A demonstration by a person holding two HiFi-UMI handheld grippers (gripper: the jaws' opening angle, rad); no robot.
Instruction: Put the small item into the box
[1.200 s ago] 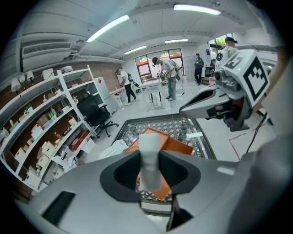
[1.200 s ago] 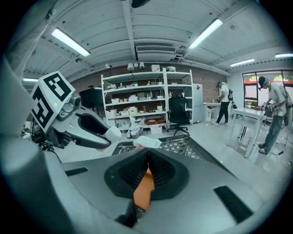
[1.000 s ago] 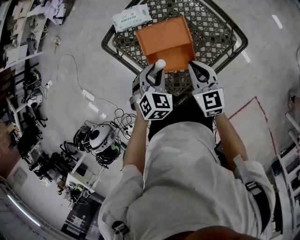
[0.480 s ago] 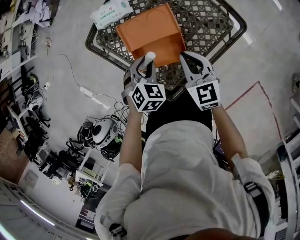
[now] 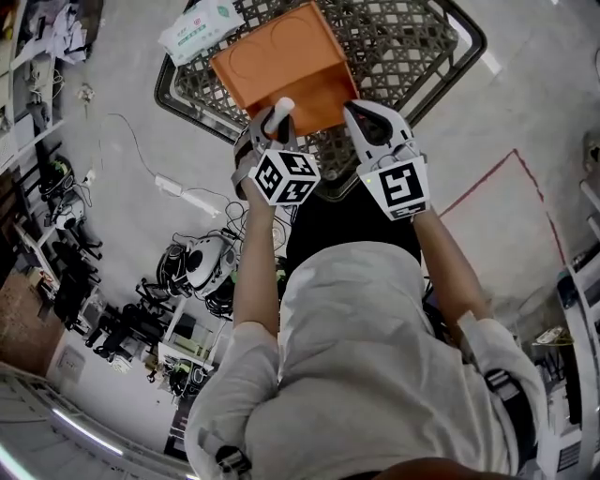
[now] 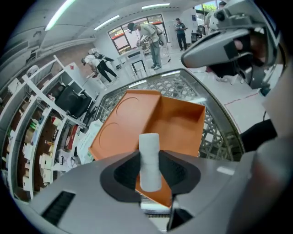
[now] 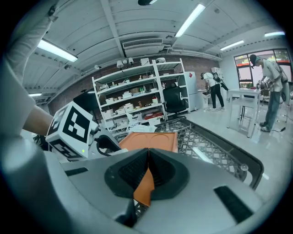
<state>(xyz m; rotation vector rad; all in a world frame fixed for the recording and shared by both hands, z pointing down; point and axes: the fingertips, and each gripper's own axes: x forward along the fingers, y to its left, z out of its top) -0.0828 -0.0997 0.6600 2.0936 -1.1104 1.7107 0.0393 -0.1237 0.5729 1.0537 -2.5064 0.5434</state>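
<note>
A small white cylinder [image 5: 280, 110] [image 6: 149, 151] stands upright between the jaws of my left gripper [image 5: 277, 120] [image 6: 149, 172], which is shut on it. It hangs at the near edge of the open orange box [image 5: 277, 56] [image 6: 158, 116], which rests on a black lattice table [image 5: 412, 47]. The box's lid lies flat, hinged away to the far left. My right gripper [image 5: 362, 112] [image 7: 147, 170] is shut on the near right wall of the orange box [image 7: 145, 189]. The box's inside shows nothing in it.
A pack of wipes [image 5: 199, 26] lies on the table's far left corner. Below the table's left side the floor holds cables, a power strip [image 5: 172, 184] and a white helmet [image 5: 201, 265]. Red tape [image 5: 497, 178] marks the floor at right. Shelves and people stand far off.
Both grippers and the box have shifted up and left in the head view. The white cylinder now sits slightly further over the box's near edge. Both grips are unchanged.
</note>
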